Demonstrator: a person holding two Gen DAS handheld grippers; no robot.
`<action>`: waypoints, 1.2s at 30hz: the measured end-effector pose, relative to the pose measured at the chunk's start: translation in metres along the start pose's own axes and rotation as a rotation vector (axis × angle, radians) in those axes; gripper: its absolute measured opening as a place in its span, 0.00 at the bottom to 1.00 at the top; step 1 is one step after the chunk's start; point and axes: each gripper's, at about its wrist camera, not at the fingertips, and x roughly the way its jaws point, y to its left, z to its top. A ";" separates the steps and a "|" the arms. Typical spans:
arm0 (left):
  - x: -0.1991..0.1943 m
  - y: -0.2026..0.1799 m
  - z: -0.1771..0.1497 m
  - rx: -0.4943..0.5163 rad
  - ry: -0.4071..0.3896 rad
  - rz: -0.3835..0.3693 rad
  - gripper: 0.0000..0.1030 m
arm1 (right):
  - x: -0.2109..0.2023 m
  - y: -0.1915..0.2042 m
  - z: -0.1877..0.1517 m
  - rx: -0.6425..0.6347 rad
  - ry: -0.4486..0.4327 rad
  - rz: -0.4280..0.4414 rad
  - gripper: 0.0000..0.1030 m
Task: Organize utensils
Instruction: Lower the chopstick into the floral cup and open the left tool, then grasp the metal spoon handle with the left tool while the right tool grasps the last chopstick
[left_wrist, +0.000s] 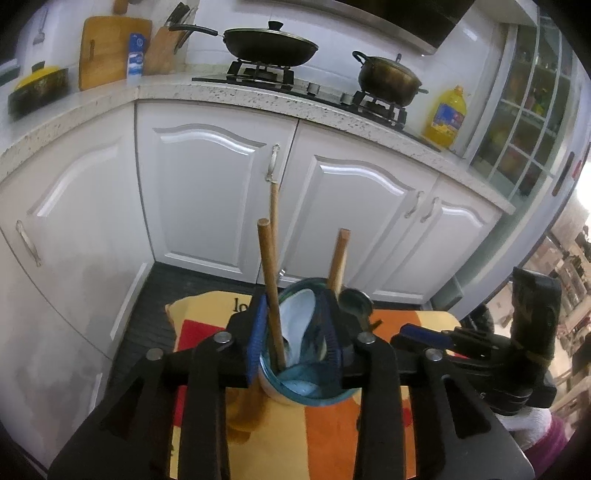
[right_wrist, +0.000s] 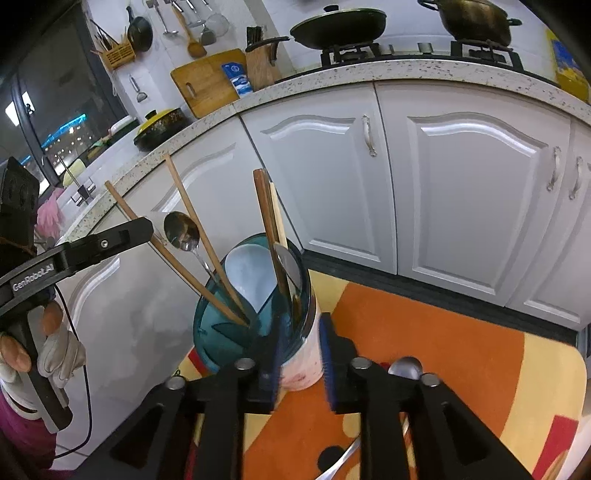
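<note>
A teal-rimmed white utensil cup (right_wrist: 301, 354) stands on an orange and yellow mat (right_wrist: 443, 354). It holds wooden chopsticks (right_wrist: 195, 229), a metal spoon (right_wrist: 181, 229) and a white ceramic spoon (right_wrist: 249, 277). My right gripper (right_wrist: 301, 363) is open with its pads on either side of the cup's near wall. In the left wrist view my left gripper (left_wrist: 295, 334) is open over the cup (left_wrist: 295, 387), a wooden chopstick (left_wrist: 271, 291) between its pads. Another metal spoon (right_wrist: 405, 367) lies on the mat behind my right finger.
White cabinet doors (left_wrist: 207, 192) and a speckled countertop (left_wrist: 258, 98) rise behind the mat. A wok (left_wrist: 269, 44) and a pot (left_wrist: 388, 77) sit on the stove, beside a yellow oil bottle (left_wrist: 447, 116). A cutting board (right_wrist: 208, 83) leans on the wall.
</note>
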 end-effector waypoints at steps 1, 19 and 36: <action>-0.002 -0.002 -0.002 0.004 -0.001 0.001 0.32 | -0.002 0.001 -0.002 -0.001 0.001 0.000 0.25; -0.018 -0.059 -0.032 0.124 0.002 -0.010 0.36 | -0.030 -0.018 -0.043 0.070 0.018 -0.062 0.26; 0.014 -0.097 -0.081 0.182 0.154 -0.102 0.36 | -0.006 -0.086 -0.096 0.189 0.115 -0.166 0.28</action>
